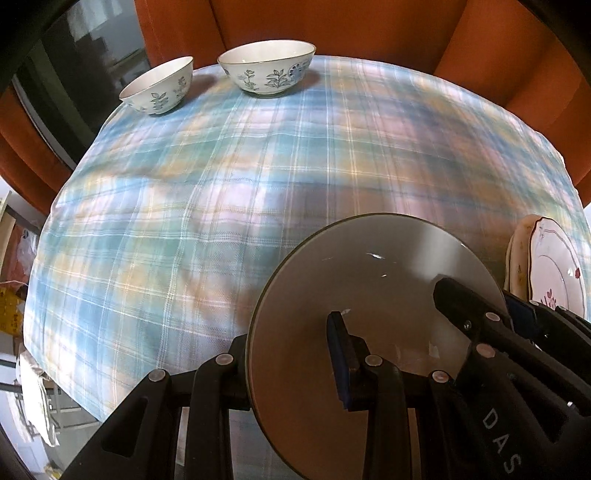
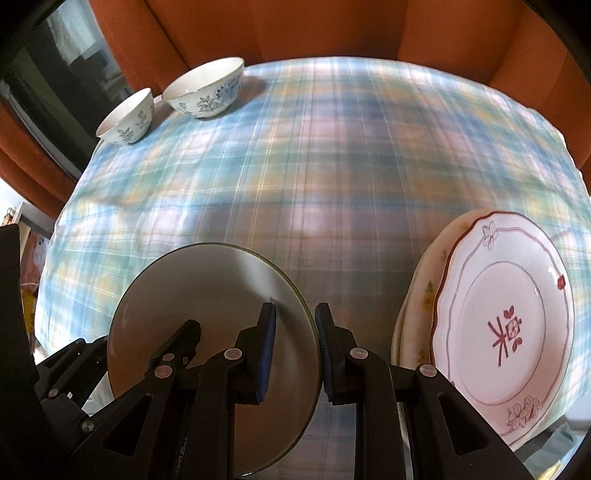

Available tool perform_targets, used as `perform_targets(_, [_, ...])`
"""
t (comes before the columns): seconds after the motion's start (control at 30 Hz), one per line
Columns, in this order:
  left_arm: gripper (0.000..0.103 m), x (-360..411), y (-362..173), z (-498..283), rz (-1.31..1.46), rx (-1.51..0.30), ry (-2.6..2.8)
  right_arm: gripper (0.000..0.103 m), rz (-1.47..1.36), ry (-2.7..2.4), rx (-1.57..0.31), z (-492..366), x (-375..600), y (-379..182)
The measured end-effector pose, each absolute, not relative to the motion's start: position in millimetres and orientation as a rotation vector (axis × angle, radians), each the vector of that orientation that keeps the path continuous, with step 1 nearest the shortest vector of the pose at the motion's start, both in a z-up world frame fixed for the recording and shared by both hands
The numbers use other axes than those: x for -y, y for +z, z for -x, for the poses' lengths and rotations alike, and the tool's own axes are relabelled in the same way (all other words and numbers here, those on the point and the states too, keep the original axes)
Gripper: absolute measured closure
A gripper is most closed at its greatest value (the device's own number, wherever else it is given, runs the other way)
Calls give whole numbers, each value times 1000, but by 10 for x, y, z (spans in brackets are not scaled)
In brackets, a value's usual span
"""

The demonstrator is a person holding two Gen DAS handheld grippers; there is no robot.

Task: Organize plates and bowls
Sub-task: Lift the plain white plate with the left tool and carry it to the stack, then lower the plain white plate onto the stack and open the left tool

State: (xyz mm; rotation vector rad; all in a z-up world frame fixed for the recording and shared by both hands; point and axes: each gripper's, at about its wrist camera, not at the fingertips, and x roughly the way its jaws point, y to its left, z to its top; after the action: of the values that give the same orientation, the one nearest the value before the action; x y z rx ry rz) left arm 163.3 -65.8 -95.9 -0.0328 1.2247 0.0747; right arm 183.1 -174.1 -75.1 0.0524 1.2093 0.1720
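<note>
Both grippers carry one plain grey plate [image 1: 369, 295] [image 2: 207, 295] just above the plaid tablecloth. My left gripper [image 1: 288, 365] is shut on the plate's left rim, one blue pad on its upper face and the other finger beneath. My right gripper [image 2: 295, 350] is shut on the opposite rim in the same way. Each gripper also shows in the other's view, the right gripper [image 1: 476, 310] and the left gripper [image 2: 147, 354]. Two white bowls with blue plants stand at the far left corner: a large bowl [image 1: 267, 66] [image 2: 207, 88] and a small bowl [image 1: 159, 86] [image 2: 127, 116].
At the right lies a stack of plates: a pinkish plate with a red rim and red motif [image 2: 506, 314] [image 1: 554, 266] on a cream plate [image 2: 417, 295]. The plaid cloth [image 1: 258, 166] covers the round table. Orange seating [image 1: 332, 26] wraps around its far side.
</note>
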Motion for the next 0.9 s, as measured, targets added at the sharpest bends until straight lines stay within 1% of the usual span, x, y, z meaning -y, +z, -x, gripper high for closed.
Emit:
perform_targets(0.03, [73,663,-962,-1618,34,-1224,77,77,-51,175,-1212,-1831,1743,-759])
perform_targets(0.1, [67,652,-969,-1599,50,-1229,73,77,-43,179,-1211,-1825,1739,-762])
perform_targets(0.13, [64,649,-972,-1589,57,-1235,73,74,-49,191,-1216,-1822,1740,-768])
perform_targets(0.17, [61,647,-971,-1576,61,-1240,77,75,-49,197,-1214,-1817,1741,-766])
perform_targets(0.27, [55,652,-949,-1545,63,-1235,90,73,-58,225,-1212,-1805,1743,-759])
perform_targets(0.33, [48,654,-916,-1516,67,-1223,91,67,-57,235,-1207,-1788,1740,-746])
perform_targets(0.37, [45,654,-894,-1504,67,-1214,88,59,-56,235,-1200,-1778,1744,-733])
perform_targets(0.4, [44,659,-868,-1494,64,-1203,85,49,-56,233,-1194,-1770,1751,-720])
perform_targets(0.43, [37,661,-830,-1477,60,-1188,82,42,-60,233,-1185,-1760,1762,-704])
perform_targets(0.47, [33,654,-804,-1473,55,-1180,83,40,-63,234,-1175,-1752,1766,-683])
perform_targets(0.5, [31,652,-763,-1456,46,-1165,87,37,-61,232,-1164,-1744,1765,-656])
perform_targets(0.57, [22,638,-696,-1439,35,-1135,85,31,-56,231,-1150,-1730,1752,-608])
perform_targets(0.63, [19,617,-646,-1423,27,-1113,77,29,-51,235,-1122,-1705,1740,-542])
perform_targets(0.9, [18,466,-556,-1451,11,-1061,22,27,-34,215,-1071,-1716,1581,-428])
